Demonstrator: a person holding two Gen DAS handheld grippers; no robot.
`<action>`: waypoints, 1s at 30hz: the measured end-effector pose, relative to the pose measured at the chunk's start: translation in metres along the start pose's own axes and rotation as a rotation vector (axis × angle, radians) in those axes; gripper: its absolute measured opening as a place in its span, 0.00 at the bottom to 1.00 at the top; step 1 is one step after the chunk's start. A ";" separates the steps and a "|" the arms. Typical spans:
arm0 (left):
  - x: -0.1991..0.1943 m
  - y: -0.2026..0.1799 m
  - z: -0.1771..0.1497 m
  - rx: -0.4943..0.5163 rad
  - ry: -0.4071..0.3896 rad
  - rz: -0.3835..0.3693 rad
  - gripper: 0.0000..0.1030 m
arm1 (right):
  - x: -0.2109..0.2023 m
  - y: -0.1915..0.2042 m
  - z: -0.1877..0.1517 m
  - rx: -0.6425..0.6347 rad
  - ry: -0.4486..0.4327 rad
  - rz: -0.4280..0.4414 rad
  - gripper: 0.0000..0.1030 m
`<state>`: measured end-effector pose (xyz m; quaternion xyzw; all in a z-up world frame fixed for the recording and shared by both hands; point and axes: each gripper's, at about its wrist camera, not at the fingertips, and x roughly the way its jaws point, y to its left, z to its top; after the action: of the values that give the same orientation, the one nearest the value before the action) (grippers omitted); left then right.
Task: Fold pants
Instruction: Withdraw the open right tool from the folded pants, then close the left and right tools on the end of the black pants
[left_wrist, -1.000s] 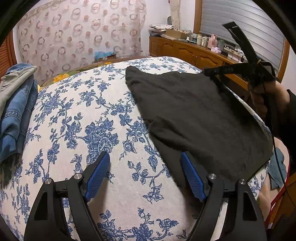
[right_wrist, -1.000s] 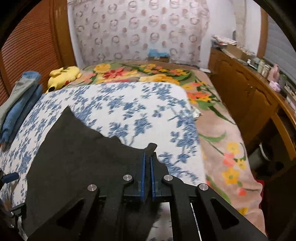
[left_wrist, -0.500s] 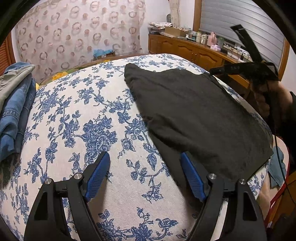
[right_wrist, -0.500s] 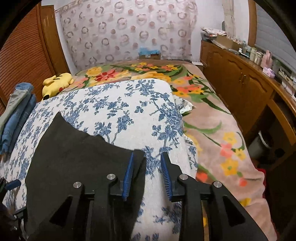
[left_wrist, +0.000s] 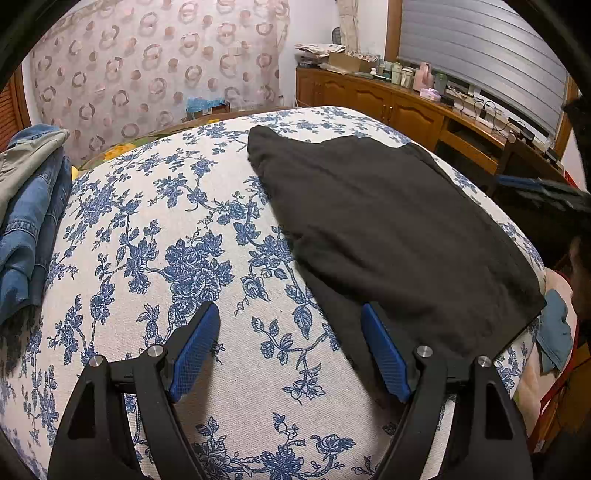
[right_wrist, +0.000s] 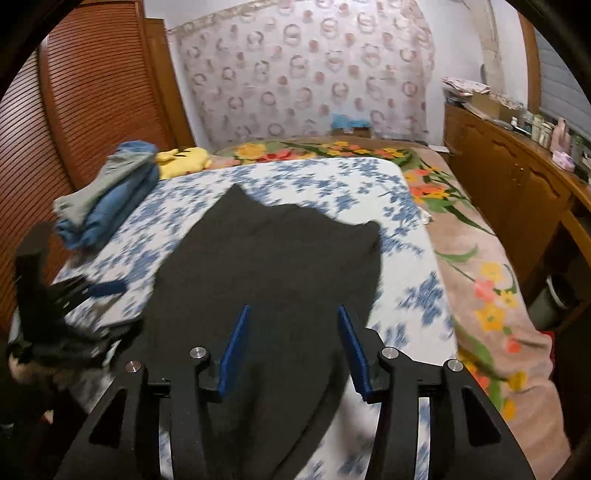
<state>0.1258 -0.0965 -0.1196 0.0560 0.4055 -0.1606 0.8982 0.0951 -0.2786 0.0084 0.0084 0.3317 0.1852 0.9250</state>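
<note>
The black pants (left_wrist: 388, 229) lie folded flat on the blue-flowered cloth (left_wrist: 166, 258) over the bed. They also show in the right wrist view (right_wrist: 273, 266). My left gripper (left_wrist: 291, 325) is open and empty, low over the cloth, with its right finger at the pants' near left edge. My right gripper (right_wrist: 293, 319) is open and empty, raised above the near end of the pants. It shows blurred at the right edge of the left wrist view (left_wrist: 543, 188), and the left gripper shows at the left of the right wrist view (right_wrist: 88, 291).
A stack of folded jeans and grey pants (left_wrist: 26, 210) lies at the left of the bed (right_wrist: 107, 192). A yellow plush toy (right_wrist: 184, 158) lies behind it. A floral blanket (right_wrist: 476, 273) covers the bed's right side. A wooden cabinet (right_wrist: 517, 177) runs along the right wall.
My right gripper opened, let go of the pants' far right corner and pulled back and up. The pants settled flat. My left gripper stayed open and barely moved.
</note>
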 end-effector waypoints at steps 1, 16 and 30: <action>0.000 0.000 0.000 0.000 0.000 -0.001 0.78 | -0.004 0.002 -0.004 -0.004 -0.005 0.000 0.50; -0.016 -0.005 -0.006 0.019 -0.009 -0.009 0.78 | -0.024 0.018 -0.041 0.033 0.010 -0.081 0.50; -0.043 -0.026 -0.036 0.058 -0.006 -0.107 0.73 | -0.030 0.013 -0.060 0.098 0.027 -0.051 0.50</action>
<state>0.0652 -0.1019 -0.1105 0.0599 0.4002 -0.2204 0.8875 0.0321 -0.2833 -0.0177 0.0425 0.3530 0.1453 0.9233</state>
